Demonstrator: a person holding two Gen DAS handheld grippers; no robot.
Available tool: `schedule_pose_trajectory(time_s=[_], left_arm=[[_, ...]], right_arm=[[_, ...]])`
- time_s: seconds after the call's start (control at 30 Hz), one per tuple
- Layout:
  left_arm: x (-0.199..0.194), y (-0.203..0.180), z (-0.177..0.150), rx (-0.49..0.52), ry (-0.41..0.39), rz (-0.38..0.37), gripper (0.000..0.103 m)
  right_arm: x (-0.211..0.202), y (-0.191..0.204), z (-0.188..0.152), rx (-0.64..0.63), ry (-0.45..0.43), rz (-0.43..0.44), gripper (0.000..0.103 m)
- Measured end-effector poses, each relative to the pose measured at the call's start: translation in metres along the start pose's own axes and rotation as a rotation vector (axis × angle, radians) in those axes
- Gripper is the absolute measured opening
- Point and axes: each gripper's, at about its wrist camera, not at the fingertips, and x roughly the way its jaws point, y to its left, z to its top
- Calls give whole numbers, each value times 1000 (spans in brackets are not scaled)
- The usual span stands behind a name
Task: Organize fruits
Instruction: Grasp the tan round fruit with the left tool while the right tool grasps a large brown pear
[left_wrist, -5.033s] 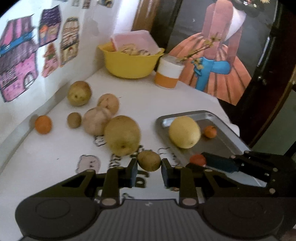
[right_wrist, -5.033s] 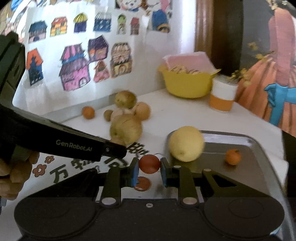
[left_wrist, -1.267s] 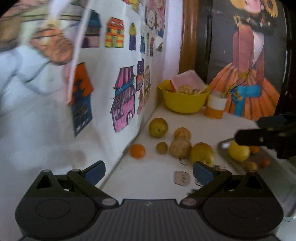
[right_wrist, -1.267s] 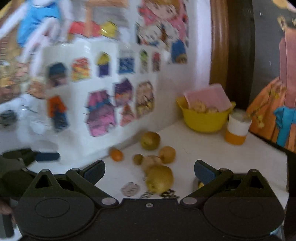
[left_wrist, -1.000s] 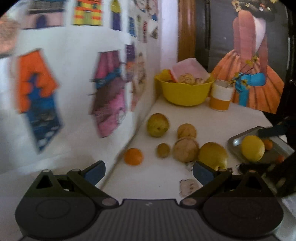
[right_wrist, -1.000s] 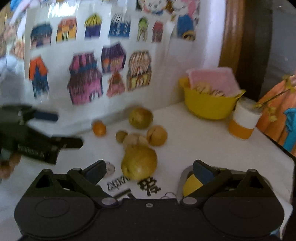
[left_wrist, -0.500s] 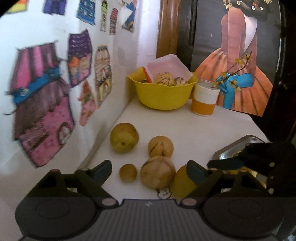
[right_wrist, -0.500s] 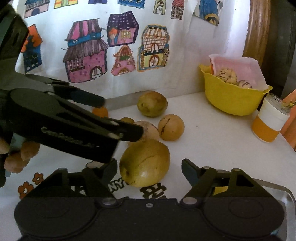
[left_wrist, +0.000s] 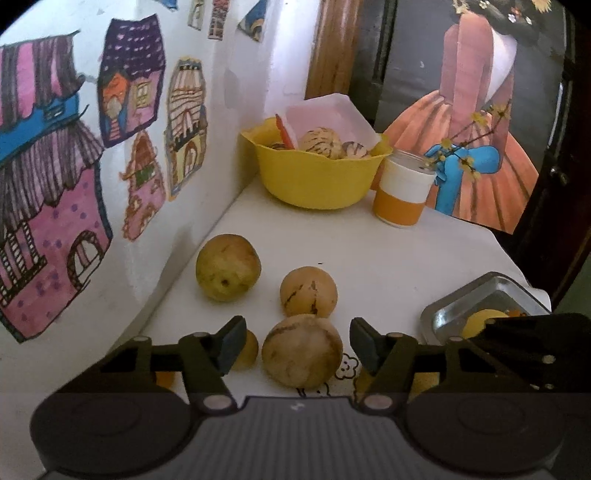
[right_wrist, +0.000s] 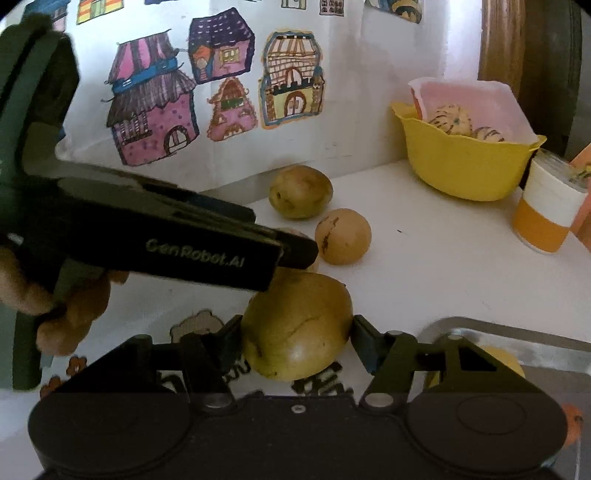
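Right hand-held gripper (right_wrist: 297, 338) is spread around a big yellow-green round fruit (right_wrist: 297, 326) on the white bench (right_wrist: 436, 266) — left hand-held gripper (left_wrist: 297, 341) is held wide over a tan streaked round fruit (left_wrist: 302, 350).

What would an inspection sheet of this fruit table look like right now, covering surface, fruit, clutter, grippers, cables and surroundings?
Surface: white table with cartoon prints near the front edge.
Job's things: big yellow-green fruit between the right gripper's fingers; tan round fruit between the left gripper's fingers; streaked tan fruit and green-yellow fruit loose behind; metal tray on the right holding a yellow fruit.
Clutter: yellow bowl with striped fruit and a pink container; orange-and-white cup.
Grippers: left gripper open; right gripper open around its fruit, contact unclear.
Cables: nothing seen.
Surroundings: house drawings on the wall, painting of a figure in an orange dress.
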Motion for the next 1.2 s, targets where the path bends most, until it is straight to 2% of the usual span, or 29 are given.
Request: schedule_pose_trajectory(time_s=[0.13, 0.27, 0.37, 0.57, 0.8, 1.03, 1.2], left_arm=[[3, -7, 0, 46, 8, -8, 59], [6, -14, -3, 102, 15, 22, 59], [10, -15, -4, 103, 33, 32, 59], [19, -3, -5, -12, 71, 8, 56], [14, -6, -8, -12, 79, 42, 54], [-9, -7, -16, -41, 115, 63, 54], [-31, -7, -25, -91, 123, 21, 54]], right_arm=[[-11, 2, -7, -9, 12, 4, 63], [-15, 2, -10, 0, 17, 13, 63], [-16, 0, -12, 20, 10, 18, 63], [-14, -1, -12, 57, -5, 9, 63], [-20, 2, -15, 59, -9, -7, 63], [-35, 8, -22, 113, -6, 24, 62], [-57, 17, -31, 154, -32, 41, 62]])
